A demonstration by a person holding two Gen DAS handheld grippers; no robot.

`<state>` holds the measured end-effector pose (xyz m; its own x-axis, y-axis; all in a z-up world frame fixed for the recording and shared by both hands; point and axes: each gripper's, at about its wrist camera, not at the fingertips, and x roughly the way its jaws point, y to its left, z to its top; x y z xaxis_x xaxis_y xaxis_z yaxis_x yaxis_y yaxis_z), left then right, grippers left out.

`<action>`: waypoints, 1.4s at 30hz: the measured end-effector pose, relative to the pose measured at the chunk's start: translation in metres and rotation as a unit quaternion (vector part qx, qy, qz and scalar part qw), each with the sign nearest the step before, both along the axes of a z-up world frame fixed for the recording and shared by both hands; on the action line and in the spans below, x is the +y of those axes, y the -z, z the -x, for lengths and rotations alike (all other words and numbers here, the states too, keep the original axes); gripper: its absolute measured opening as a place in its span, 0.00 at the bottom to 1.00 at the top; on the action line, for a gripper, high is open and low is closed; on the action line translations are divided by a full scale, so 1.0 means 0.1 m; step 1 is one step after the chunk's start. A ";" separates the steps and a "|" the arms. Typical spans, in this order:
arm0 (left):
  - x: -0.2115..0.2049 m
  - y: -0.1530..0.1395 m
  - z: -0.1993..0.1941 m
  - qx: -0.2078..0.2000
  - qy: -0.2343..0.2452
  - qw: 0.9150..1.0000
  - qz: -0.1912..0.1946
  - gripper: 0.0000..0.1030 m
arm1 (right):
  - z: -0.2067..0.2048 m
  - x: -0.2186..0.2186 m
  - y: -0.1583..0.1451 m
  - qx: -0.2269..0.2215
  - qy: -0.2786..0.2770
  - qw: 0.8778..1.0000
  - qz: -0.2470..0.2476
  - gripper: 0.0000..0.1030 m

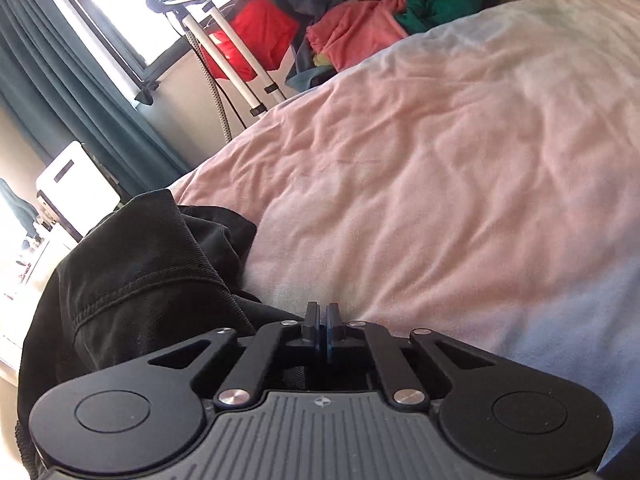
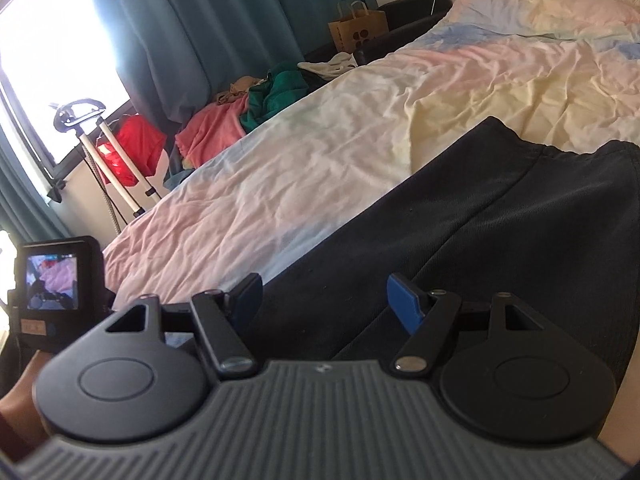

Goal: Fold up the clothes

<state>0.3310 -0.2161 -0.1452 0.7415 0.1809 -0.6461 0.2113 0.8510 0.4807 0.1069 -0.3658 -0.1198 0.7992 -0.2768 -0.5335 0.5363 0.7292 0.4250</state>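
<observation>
Left wrist view: the left tongs (image 1: 321, 322) were pressed fully together, pads meeting with no gap; whether a thin edge of cloth was pinched between them could not be told.
Black garment: a dark, stitched piece (image 1: 132, 280) lay bunched just left of and under the left tongs, touching the linkage, with a seam running across its fold.
Right wrist view: the right tongs (image 2: 324, 300) stood wide apart and held nothing, both blue pads bare.
Dark shorts: a ribbed dark garment (image 2: 500, 224) lay flat on the bed (image 2: 280, 184), directly ahead of and beneath the right tongs and reaching off to their right; a waistband-like edge showed at its far end. Whether it was the same piece as the one by the left tongs could not be told.
Step in hand: judged to be taking hold of the near edge before a fold.
How to do it well: the open tongs should drop straight onto the hem, bite one clean edge and not a bunch, and close fully before lifting; both sides should rise level so the cloth folds over without twisting; the crumpled part by the left tongs wants smoothing first.
Risk: the bedsheet lay creased right under the garment and could be pinched along with it.
Count, tongs: two.
Count, dark garments near the tongs: one in each view.
Count, clothes pile (image 2: 240, 120): one heap far ahead beside the bed, showing pink, green and tan pieces; exact number unclear.
Count, paper bag (image 2: 358, 28): one, far ahead.
</observation>
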 end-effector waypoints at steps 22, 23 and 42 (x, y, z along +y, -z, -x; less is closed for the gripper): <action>1.77 -0.66 1.83 -0.065 -0.010 0.959 0.274 0.02 | -0.03 0.38 -0.09 -0.077 -0.211 0.972 -0.074 0.70; 1.80 -0.68 1.87 -0.072 -0.008 0.957 0.279 0.02 | -0.02 0.40 -0.10 -0.081 -0.219 0.969 -0.084 0.70; 2.42 -1.03 2.20 -0.115 -0.026 0.919 0.376 0.56 | -1.19 0.91 -0.53 -0.062 -0.360 0.925 -0.103 0.41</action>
<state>0.1110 0.0260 -0.0421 0.8769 -0.2128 -0.4311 0.1264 0.9672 -0.2202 0.2262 -0.2750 -0.0671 0.7953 0.4482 -0.4083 -0.1184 0.7753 0.6204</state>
